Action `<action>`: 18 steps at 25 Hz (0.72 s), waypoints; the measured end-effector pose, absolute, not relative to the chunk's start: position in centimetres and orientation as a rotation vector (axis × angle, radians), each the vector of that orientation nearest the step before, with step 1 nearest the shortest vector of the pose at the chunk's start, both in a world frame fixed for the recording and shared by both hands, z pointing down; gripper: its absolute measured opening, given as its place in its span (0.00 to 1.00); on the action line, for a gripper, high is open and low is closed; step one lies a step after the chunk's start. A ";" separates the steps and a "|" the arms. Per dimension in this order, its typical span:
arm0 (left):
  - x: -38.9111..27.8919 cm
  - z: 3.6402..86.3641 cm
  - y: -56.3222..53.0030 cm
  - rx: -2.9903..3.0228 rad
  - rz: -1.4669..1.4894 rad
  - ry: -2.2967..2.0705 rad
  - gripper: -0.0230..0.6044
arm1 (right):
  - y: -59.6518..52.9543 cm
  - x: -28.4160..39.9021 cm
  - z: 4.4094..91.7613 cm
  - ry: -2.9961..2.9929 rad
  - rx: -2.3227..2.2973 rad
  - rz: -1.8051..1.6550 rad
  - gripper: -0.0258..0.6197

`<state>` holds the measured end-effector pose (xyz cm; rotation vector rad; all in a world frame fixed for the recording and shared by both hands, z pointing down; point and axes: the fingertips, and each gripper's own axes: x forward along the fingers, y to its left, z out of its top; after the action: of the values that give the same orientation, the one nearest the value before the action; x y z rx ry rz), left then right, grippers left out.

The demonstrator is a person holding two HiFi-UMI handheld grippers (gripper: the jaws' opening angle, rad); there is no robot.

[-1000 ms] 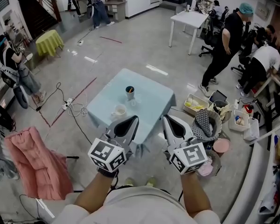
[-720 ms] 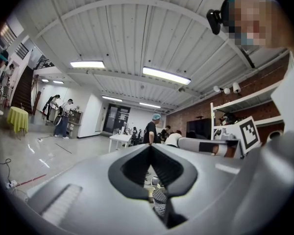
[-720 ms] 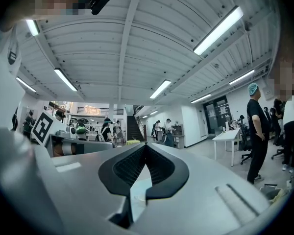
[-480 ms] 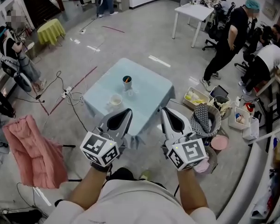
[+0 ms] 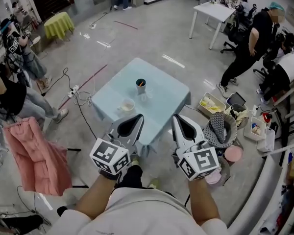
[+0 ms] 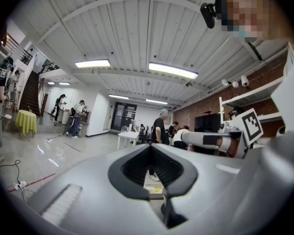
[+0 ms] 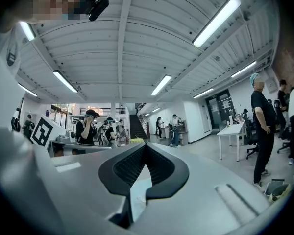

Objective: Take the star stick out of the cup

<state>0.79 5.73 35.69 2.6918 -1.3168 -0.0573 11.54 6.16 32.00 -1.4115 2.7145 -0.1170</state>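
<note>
On the light blue table [image 5: 164,99] stands a dark cup [image 5: 140,85] with an orange-tipped stick [image 5: 141,83] poking out of it; its star shape is too small to make out. My left gripper [image 5: 138,116] and right gripper [image 5: 175,117] are held side by side close to my body, short of the table's near edge. Both are shut with nothing between the jaws. The left gripper [image 6: 149,146] and the right gripper [image 7: 145,145] point level across the room, so neither gripper view shows the cup.
A white cup [image 5: 128,104] and a small clear glass [image 5: 146,98] stand on the table nearer me than the dark cup. Baskets and bins [image 5: 218,127] crowd the floor at the right. A pink cloth [image 5: 36,155] hangs at the left, cables [image 5: 78,93] cross the floor, and several people stand around.
The head view has drifted, so the table sits a little farther right and a person has come in at the left edge. Both grippers stay shut at my body.
</note>
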 end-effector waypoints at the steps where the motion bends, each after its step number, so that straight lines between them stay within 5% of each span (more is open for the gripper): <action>1: 0.4 35.9 5.0 2.692 -0.056 -1.315 0.05 | 5.5 11.1 32.1 2.718 -1.414 -0.116 0.06; 18: -6.2 38.9 -10.5 2.778 0.064 -1.226 0.05 | -9.4 2.5 33.7 2.700 -1.535 -0.159 0.06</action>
<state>-6.22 -10.52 38.88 2.7775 -1.2261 0.0644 2.52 -9.35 33.65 -1.5350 2.6997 -0.1595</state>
